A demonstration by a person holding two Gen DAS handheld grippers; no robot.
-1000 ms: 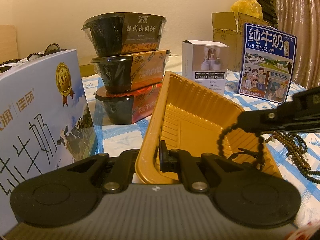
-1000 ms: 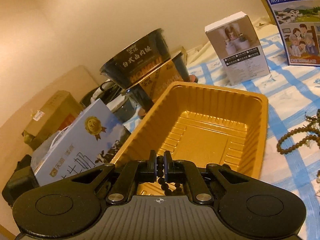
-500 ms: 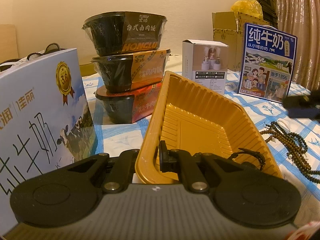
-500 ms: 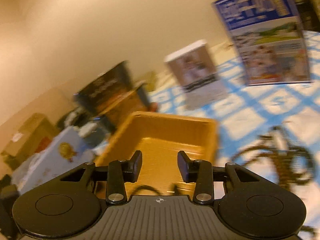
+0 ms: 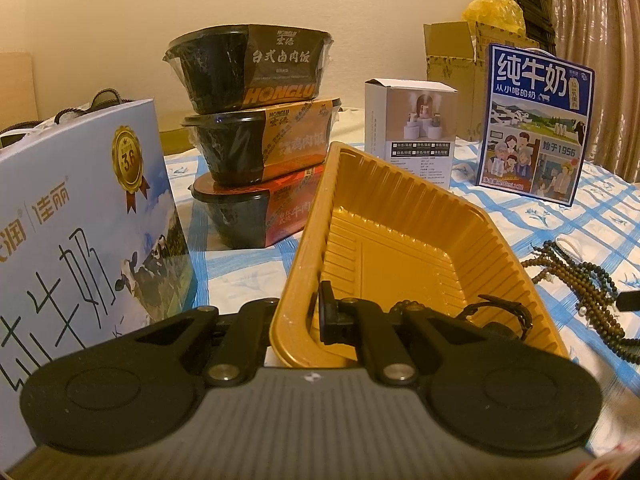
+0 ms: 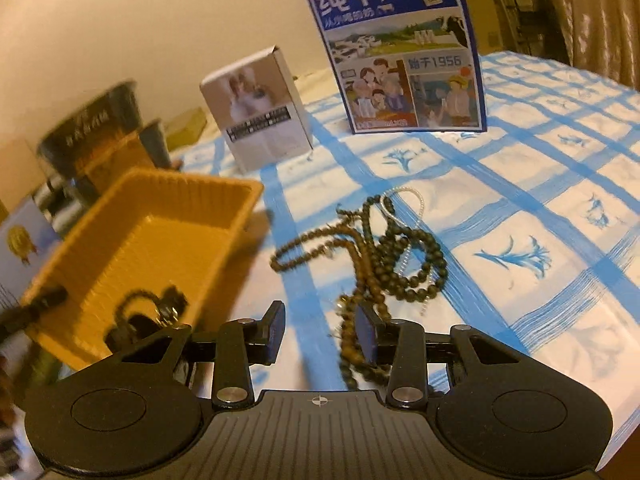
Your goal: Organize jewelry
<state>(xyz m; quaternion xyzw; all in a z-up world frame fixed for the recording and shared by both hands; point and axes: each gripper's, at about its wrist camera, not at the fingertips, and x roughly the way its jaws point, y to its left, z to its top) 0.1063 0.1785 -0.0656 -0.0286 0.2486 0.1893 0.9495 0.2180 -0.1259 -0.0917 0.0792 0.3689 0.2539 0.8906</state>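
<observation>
My left gripper [image 5: 308, 320] is shut on the near rim of a gold plastic tray [image 5: 400, 184], one finger outside the wall and one inside. A dark beaded bracelet [image 5: 500, 312] lies in the tray's near corner, blurred in the right wrist view [image 6: 136, 304]. To the right of the tray [image 6: 240, 200], a tangled pile of brown and dark green bead strings [image 6: 384, 248] with a white pearl strand [image 6: 416, 196] lies on the cloth. My right gripper [image 6: 320, 328] hovers open at the pile's near end. A brown strand runs beside its right finger, and the pads press nothing.
Three stacked black meal bowls [image 5: 256, 136] and a pale blue milk box [image 5: 80, 220] stand left of the tray. A small white box [image 6: 256, 112] and a blue milk carton box [image 6: 400, 48] stand behind. Checked blue-and-white cloth [image 6: 520, 200] covers the table.
My right gripper opened and dropped the dark bracelet into the tray, then swung right and down to the bead pile. My left gripper kept its hold on the tray rim.
</observation>
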